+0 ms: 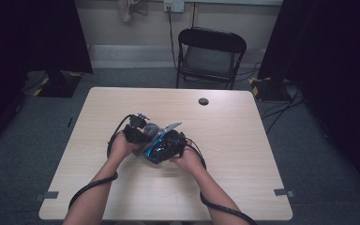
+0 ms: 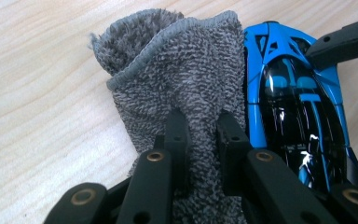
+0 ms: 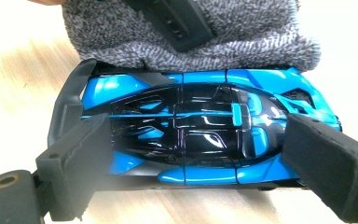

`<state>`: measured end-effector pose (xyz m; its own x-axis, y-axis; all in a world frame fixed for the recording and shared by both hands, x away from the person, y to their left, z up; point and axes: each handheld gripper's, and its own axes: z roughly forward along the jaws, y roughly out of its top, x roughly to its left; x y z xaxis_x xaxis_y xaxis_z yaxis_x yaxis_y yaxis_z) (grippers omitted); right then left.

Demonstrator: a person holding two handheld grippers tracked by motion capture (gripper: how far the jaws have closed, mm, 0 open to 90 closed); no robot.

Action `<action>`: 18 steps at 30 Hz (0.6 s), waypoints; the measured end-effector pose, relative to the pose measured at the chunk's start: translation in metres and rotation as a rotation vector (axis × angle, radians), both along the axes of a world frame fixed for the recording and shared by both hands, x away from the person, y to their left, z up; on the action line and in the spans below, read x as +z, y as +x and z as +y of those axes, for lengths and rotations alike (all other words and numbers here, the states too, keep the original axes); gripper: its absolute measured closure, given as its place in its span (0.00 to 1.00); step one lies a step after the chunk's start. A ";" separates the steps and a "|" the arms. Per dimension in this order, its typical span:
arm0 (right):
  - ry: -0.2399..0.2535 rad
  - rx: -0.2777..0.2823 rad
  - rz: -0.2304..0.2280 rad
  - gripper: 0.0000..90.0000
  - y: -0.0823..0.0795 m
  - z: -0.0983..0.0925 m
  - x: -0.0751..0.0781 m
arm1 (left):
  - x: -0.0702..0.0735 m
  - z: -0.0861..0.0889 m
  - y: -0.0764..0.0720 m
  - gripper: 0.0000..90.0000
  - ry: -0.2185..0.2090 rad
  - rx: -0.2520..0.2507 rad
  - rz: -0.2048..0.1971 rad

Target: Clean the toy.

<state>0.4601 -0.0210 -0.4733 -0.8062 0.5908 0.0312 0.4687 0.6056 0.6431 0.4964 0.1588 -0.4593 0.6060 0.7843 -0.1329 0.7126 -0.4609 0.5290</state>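
Pinching a grey cloth [image 2: 186, 79], the left gripper [image 2: 200, 135] presses beside the toy car [image 3: 200, 130] clamped lengthwise by the right gripper [image 3: 196, 172].

Black fingers [image 2: 177, 135], brass rivets, black trailing cables

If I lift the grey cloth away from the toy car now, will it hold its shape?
Probably not: the grey cloth is fluffy terry, already bunched and folded in the left gripper, so it should droop. It likely weighs little and may drag along the blue toy car it touches.
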 end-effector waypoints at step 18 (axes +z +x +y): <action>0.003 0.000 -0.002 0.09 0.000 0.000 0.000 | 0.000 0.014 -0.013 0.86 -0.019 0.001 0.011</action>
